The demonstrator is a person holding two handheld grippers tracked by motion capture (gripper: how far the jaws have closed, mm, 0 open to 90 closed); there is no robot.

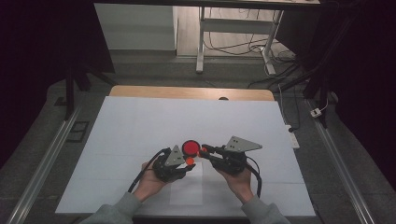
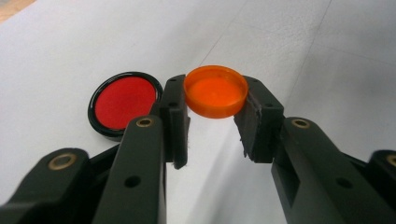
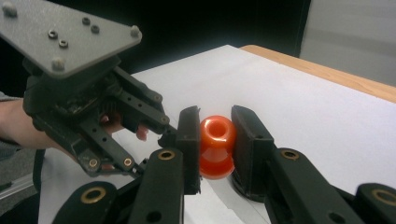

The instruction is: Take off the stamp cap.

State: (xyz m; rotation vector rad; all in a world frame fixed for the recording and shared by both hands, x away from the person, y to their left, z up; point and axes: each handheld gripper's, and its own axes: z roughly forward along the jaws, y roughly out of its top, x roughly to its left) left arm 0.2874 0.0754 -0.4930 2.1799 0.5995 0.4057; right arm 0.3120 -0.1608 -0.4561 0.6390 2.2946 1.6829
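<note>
While both hands hover low over the white bench (image 1: 140, 121) in the high view, the red lid (image 1: 190, 148) lies between them.

Left gripper view: left hand-held gripper (image 2: 215, 116) pinching an orange cap (image 2: 215, 96), off its bottle.

Right gripper view: right hand-held gripper (image 3: 216, 135) clamped on a small orange bottle (image 3: 216, 146), mouth open.

Judged: uncapping done; setting down or recapping remains.
</note>
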